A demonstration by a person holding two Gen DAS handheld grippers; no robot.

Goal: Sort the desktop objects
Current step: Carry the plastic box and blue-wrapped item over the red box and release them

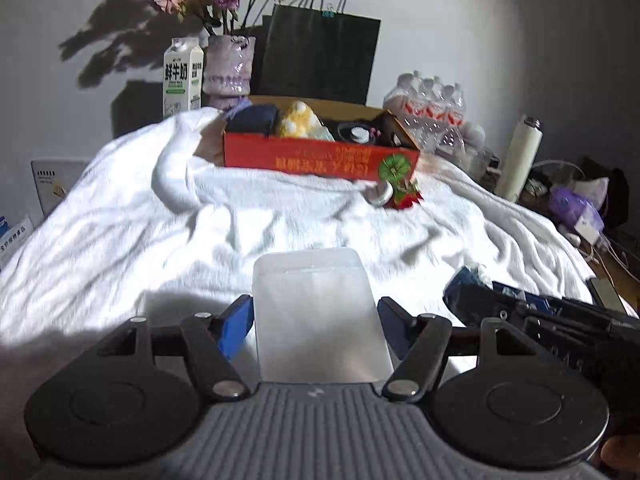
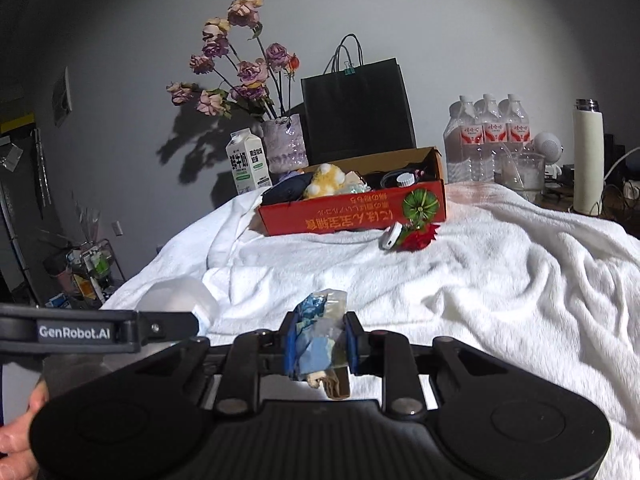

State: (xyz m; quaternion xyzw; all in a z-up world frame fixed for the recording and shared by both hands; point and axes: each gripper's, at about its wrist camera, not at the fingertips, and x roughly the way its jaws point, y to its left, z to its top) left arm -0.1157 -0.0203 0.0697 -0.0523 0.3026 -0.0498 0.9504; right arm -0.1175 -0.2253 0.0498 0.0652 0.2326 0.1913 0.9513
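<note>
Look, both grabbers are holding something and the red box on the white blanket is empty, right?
Not quite. The red box is not empty: the right wrist view shows a yellow plush toy and other things inside. The rest holds: the left gripper grips a white container, the right gripper a crumpled wrapper.

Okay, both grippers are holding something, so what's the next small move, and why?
Probably carry the right gripper, shut on the crumpled blue wrapper, forward toward the open red box ahead on the white blanket. The box already holds sorted items, and the left gripper holds its translucent plastic container.
</note>
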